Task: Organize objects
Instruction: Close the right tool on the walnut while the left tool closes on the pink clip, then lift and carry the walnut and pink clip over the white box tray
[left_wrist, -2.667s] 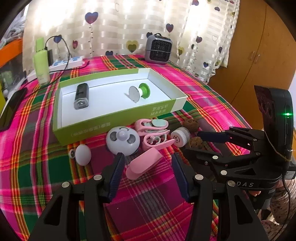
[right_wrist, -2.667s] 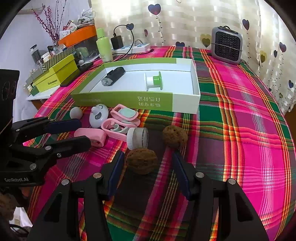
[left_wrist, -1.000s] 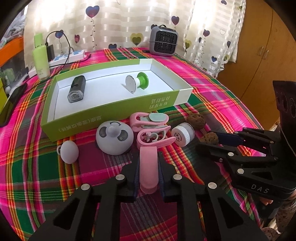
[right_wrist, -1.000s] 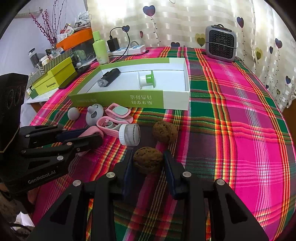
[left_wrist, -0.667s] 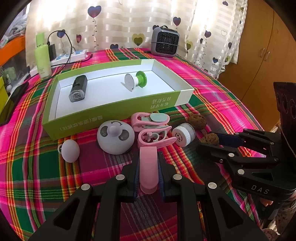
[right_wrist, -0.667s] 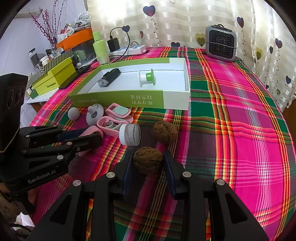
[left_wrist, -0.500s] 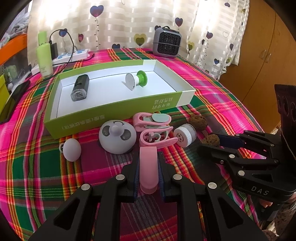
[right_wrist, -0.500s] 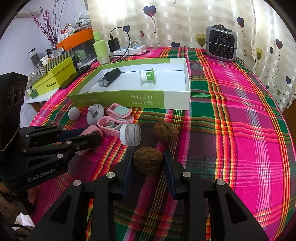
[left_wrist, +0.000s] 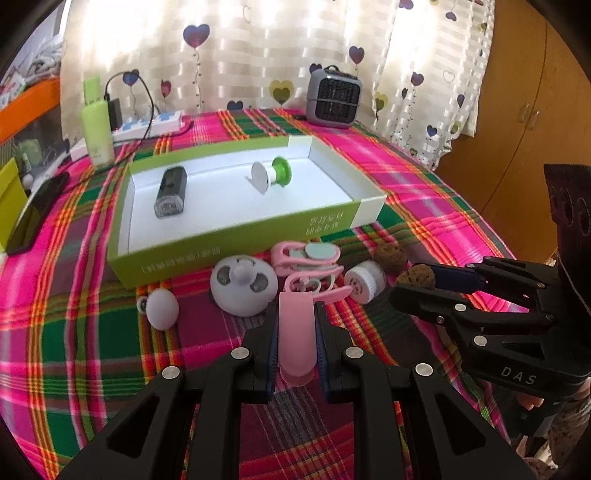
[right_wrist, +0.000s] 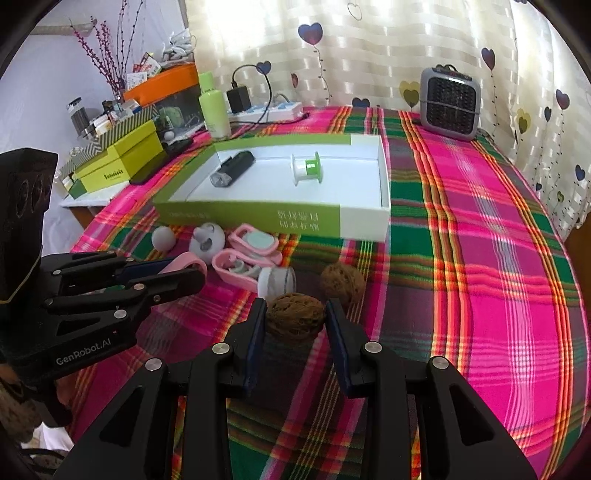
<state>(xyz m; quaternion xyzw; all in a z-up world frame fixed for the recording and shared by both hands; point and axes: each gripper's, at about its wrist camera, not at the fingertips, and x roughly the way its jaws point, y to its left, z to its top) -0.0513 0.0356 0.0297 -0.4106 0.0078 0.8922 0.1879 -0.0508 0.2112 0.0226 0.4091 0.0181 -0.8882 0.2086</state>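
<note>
Pink clip (left_wrist: 297, 339) sits clamped in your left gripper (left_wrist: 296, 332), just in front of the green box (left_wrist: 236, 236); your right gripper (right_wrist: 295, 325) squeezes a walnut (right_wrist: 294, 318) nearby.

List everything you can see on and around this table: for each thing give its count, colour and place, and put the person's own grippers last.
Box: 1, green and white, open, mid-table.
Black device: 1, in the box, left part.
Spool: 1, white and green, in the box, right of the device.
Walnuts: 2, brown; one in the right gripper, one on the cloth beyond it.
Pink clip: 1, in the left gripper.
Pink cases: 2, in front of the box.
Grey round gadget: 1, beside them.
Pale egg-shaped thing: 1, left of it.
White jar: 1, on its side.
Heater: 1, grey, far edge.
Green bottle: 1, by the power strip.
Left gripper: black, shut on the clip.
Right gripper: black, shut on a walnut.
</note>
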